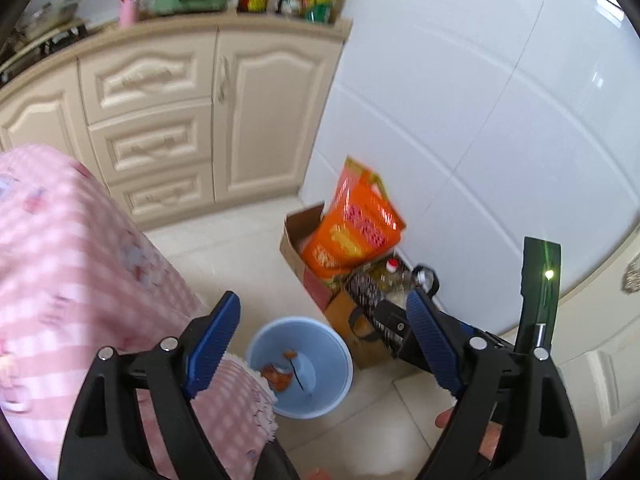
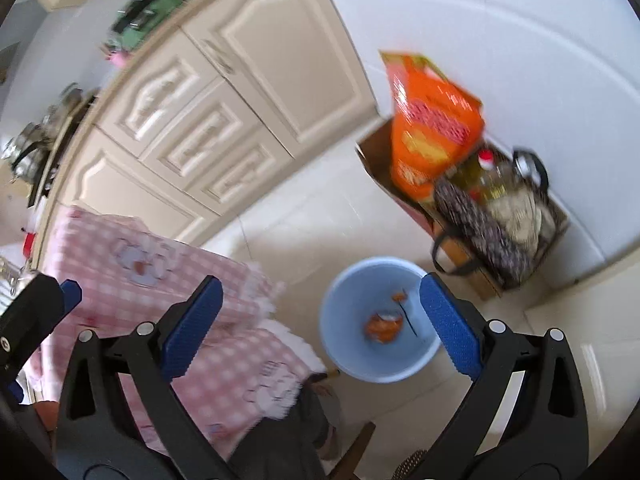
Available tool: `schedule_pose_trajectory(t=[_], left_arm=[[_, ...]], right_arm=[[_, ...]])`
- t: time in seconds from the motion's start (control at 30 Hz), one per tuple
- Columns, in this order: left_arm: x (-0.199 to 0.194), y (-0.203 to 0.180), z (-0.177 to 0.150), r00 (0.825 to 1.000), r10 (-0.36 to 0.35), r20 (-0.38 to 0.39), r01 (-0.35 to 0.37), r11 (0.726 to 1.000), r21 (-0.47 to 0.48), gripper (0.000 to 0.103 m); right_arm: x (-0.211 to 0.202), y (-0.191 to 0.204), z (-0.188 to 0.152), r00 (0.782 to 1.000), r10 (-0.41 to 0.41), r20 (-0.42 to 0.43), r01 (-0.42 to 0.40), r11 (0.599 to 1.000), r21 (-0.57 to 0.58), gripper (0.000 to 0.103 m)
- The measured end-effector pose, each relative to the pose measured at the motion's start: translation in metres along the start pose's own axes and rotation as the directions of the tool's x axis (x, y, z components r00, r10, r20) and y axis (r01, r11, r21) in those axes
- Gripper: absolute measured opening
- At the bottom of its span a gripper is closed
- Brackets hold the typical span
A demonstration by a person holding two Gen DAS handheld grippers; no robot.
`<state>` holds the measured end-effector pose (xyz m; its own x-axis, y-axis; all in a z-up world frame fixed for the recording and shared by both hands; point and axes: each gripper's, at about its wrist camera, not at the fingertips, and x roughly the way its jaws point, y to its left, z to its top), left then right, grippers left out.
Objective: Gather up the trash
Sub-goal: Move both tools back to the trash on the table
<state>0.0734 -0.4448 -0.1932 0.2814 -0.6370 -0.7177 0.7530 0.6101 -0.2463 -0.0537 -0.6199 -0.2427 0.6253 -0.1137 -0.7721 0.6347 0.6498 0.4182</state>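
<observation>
Writing on the orange bag (image 2: 434,128) is too smeared to read; red and yellow blocks of print show on its face, no more. It leans against the white wall, standing in an open carton (image 2: 380,160) beyond the bin (image 2: 344,320).

That pale blue bin (image 1: 264,344) sits on the cream tiles, and everything else is placed from it. Inside lie the trash scraps (image 2: 382,324): crumpled orange stuff with a white patch, and a thin dark stick beside it. What the scraps are, I cannot make out.

The left gripper (image 1: 320,344) hangs above the bin with its blue pads wide apart and nothing between them. The right gripper (image 2: 320,324) is likewise spread wide and holds nothing, the bin showing through the gap. In the left view, part of the right gripper (image 1: 388,328) cuts in just right of the bin, half covering a second box (image 1: 340,312) behind it.

Behind the bin, right of the carton, a dark patterned bag (image 2: 480,232) and a red-capped oil bottle (image 2: 490,176) are crammed in a box; the bottle's label is unreadable. Left of the bin hangs a pink checked cloth (image 2: 160,264) with cartoon figures, blurred. Farther back stand cream cabinets (image 1: 240,120); the jars and packets on top are a smear of green, yellow and red.
</observation>
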Motion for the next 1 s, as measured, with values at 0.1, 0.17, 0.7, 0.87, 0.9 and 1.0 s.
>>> schedule_pose_trajectory(t=[0.1,0.17,0.7,0.87,0.9,1.0], left_arm=[[-0.043,0.009,0.005,0.997,0.015,0.079,-0.015,1.0,-0.006,0.089],[-0.066,0.016,0.007,0.992,0.032,0.123,-0.03,0.999,-0.013,0.091],[-0.225,0.113,-0.021,0.916,0.23,0.328,-0.184,0.969,-0.165,0.094],[-0.263,0.15,-0.035,0.88,0.318,0.352,-0.25,0.941,-0.227,0.094],[-0.269,0.156,-0.038,0.87,0.339,0.357,-0.265,0.934,-0.239,0.094],[-0.287,0.177,-0.051,0.843,0.397,0.363,-0.31,0.91,-0.273,0.094]], right_arm=[[-0.02,0.028,0.006,0.999,0.031,0.041,-0.029,0.999,-0.045,0.097],[-0.037,0.055,0.008,0.996,0.061,0.072,-0.055,0.995,-0.088,0.097],[-0.098,0.231,-0.016,0.955,0.275,0.112,-0.213,0.896,-0.391,0.097],[-0.102,0.283,-0.038,0.939,0.337,0.063,-0.266,0.834,-0.483,0.097],[-0.101,0.292,-0.042,0.936,0.348,0.049,-0.28,0.821,-0.498,0.097],[-0.101,0.319,-0.055,0.93,0.366,0.019,-0.297,0.783,-0.546,0.097]])
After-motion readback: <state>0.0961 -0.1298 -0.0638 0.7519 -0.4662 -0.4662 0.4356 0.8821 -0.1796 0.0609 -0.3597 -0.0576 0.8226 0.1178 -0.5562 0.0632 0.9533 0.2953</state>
